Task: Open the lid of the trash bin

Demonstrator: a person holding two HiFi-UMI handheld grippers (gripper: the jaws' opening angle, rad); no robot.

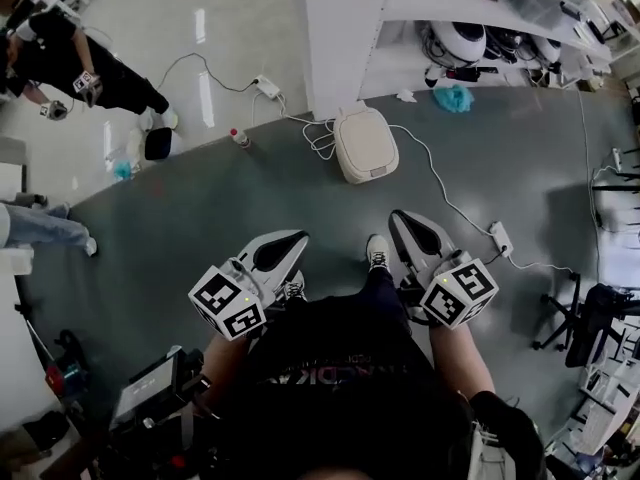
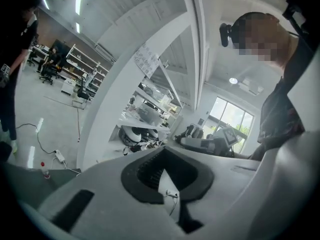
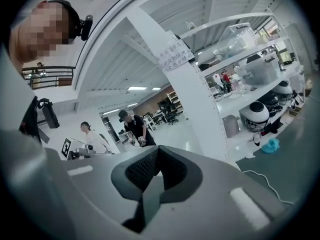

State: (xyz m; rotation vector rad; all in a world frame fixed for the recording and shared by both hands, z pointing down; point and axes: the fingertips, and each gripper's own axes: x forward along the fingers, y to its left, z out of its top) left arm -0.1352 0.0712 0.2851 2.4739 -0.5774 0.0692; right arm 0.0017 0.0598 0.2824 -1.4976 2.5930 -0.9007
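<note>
sitting beyond the closed, empty left hand-held gripper (image 1: 292, 242) and right hand-held gripper (image 1: 403, 222), the trash bin (image 1: 352, 158) lid (image 1: 364, 138) looked light, stiff, liftable at its front edge.

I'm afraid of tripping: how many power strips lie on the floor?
2: one power strip by the white pillar, another on the floor right of the right gripper. Others may be hidden.
</note>
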